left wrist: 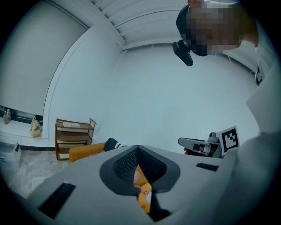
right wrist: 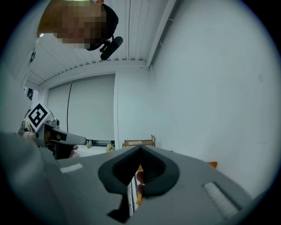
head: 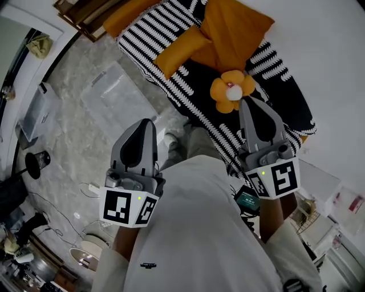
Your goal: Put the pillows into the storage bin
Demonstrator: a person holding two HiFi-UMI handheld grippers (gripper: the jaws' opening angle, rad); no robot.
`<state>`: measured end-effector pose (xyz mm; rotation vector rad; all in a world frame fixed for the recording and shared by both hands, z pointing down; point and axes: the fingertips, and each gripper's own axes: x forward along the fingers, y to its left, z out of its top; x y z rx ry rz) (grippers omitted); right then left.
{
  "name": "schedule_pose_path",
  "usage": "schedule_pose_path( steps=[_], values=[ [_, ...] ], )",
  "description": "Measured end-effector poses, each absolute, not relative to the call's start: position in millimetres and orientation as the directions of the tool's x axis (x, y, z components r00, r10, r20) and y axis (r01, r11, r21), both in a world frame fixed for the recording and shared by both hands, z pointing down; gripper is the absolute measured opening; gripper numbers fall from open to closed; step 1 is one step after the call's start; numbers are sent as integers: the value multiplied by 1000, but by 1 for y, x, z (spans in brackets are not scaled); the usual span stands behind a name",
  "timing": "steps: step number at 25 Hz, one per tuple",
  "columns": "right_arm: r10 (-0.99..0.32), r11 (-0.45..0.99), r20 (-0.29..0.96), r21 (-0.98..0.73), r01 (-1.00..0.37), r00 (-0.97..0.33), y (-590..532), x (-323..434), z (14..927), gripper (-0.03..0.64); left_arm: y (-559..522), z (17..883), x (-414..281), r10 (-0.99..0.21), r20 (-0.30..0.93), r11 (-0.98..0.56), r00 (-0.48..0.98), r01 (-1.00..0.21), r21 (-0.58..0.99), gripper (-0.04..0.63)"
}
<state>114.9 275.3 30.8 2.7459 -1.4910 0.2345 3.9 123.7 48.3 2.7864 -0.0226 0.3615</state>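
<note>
nothing is getting binned yet: orange pillows [head: 183, 52] and flower pillow [head: 231, 90] are lying on the striped cover [head: 142, 34]; left hand-held gripper [head: 147, 122] and right hand-held gripper [head: 246, 102] are hovering closed, empty.

So the sofa [head: 142, 35] is running across the top and right, with the floor [head: 80, 63] lying off to its left. On the sofa, the big pillow [head: 236, 25] is lying furthest back. The long pillow [head: 181, 51] is lying just left of it, touching it, and the flower pillow [head: 230, 90] is resting in front of both.

The right gripper [head: 246, 102] is hanging just beside the flower pillow, and the left gripper [head: 150, 122] is hovering over the floor off the sofa's edge. A plastic bin [head: 114, 97] is sitting on the floor left of the sofa, with another box [head: 39, 114] further left. A shelf rack [head: 77, 14] is standing by the sofa's far end.
</note>
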Motion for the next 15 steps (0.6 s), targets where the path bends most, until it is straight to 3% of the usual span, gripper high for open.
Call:
schedule_pose_path(
  steps=[7, 15],
  values=[
    [-812, -568, 193, -53, -821, 550, 291, 162, 76, 12, 135, 73, 47, 47, 295, -950, 954, -48, 307, 2],
    [-787, -586, 284, -70, -807, 547, 298, 211, 144, 65, 148, 102, 98, 88, 333, -953, 939, -18, 303, 2]
  ],
)
